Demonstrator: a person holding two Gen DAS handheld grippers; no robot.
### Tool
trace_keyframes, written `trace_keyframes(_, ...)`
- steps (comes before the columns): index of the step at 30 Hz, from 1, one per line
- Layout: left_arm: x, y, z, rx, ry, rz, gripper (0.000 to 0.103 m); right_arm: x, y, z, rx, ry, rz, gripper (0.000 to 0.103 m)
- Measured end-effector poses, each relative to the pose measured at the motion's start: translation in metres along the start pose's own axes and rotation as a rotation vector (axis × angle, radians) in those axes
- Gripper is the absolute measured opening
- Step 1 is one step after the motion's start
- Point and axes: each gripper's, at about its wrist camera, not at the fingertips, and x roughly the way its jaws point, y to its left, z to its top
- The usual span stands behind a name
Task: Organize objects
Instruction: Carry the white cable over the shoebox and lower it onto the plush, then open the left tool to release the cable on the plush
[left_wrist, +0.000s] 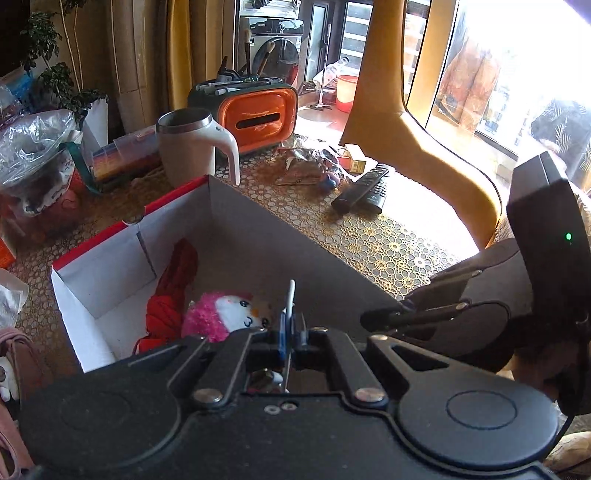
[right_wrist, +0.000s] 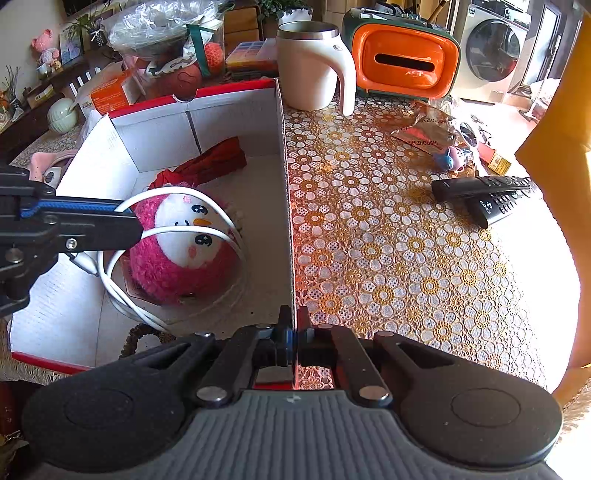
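Your left claw (right_wrist: 129, 225) pinches the cable (right_wrist: 110, 280) over the box (right_wrist: 288, 206); right claw (right_wrist: 294, 328) clamps its wall. Next: release cable inside.

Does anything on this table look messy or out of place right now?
Yes: two remotes lie crossed, one atop the other, and a crumpled foil wrapper lies near the orange tissue box. The plush toy lies on its side in the box.

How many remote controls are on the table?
2. Both lie right of the box, near the table's far right edge: one remote rests across the other remote. More may be hidden.
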Motion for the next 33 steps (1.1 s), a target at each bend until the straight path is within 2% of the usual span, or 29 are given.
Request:
trace_keyframes(13,0.010,0.016,-0.012,0.044,0.063,0.065,0.002,0.001,0.001,0.000,-0.003,0.001,0.001,0.002)
trace_keyframes(18,0.013,0.022,-0.018,0.017,0.092,0.066,0.015,0.001,0.001,-0.001,-0.008,0.002,0.001,0.002)
trace_keyframes(22,0.012,0.024,-0.020,0.009,0.099,0.063,0.021,0.001,0.001,-0.001,-0.007,0.003,0.001,0.002)
trace_keyframes(23,0.012,0.024,-0.020,0.006,0.100,0.060,0.025,0.001,0.001,-0.001,-0.007,0.003,0.001,0.002)
trace_keyframes(27,0.008,0.025,-0.024,0.008,0.090,0.055,0.038,0.001,0.001,-0.001,-0.009,0.004,0.001,0.002)
trace_keyframes(33,-0.007,0.027,-0.028,0.004,0.063,0.054,0.048,0.000,0.000,0.000,-0.013,0.006,-0.002,0.002)
